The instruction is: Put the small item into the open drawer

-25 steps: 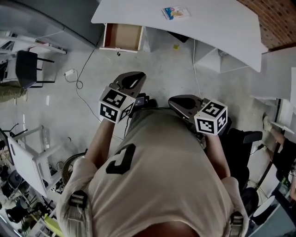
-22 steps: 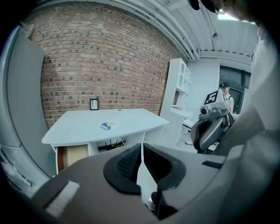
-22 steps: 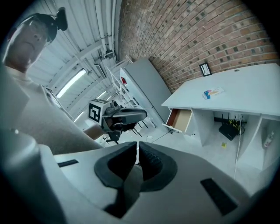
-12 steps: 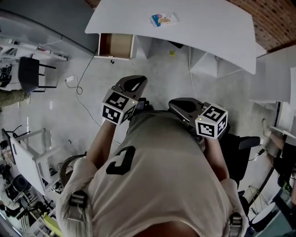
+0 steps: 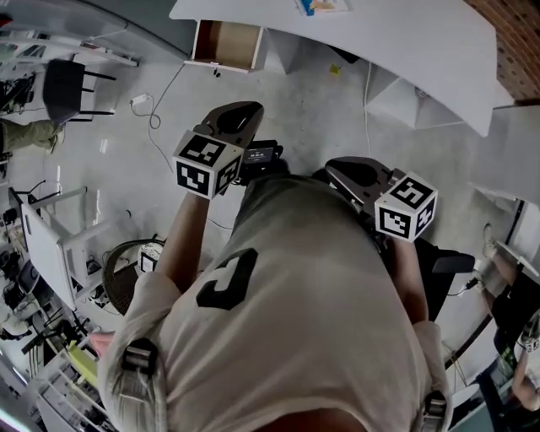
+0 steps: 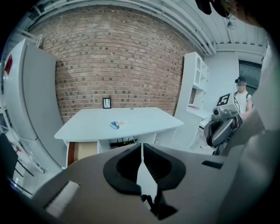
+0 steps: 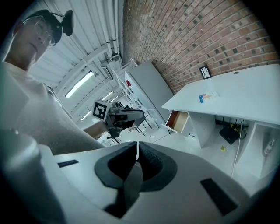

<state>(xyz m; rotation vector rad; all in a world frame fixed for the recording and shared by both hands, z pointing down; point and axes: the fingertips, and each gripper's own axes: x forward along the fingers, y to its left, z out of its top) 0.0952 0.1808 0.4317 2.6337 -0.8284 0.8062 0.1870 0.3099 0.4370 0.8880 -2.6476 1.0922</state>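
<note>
Head view: the white desk (image 5: pixel 405 42) has slid up the frame since a second ago, so the small packet (image 5: pixel 321 7) on its top is now cut by the upper edge and the open drawer (image 5: pixel 226 44) sits top left. I judge the fetch has not begun, and bare floor lies between, with a cable (image 5: pixel 156 126) near the drawer and a chair (image 5: pixel 72 89) off left. Left gripper view: the left gripper (image 6: pixel 141 151) has its jaws pressed together on nothing, the packet lying mid-desk well ahead. Right gripper view: the right gripper (image 7: pixel 137 151) is likewise closed and empty, the drawer's mouth facing open floor.
</note>
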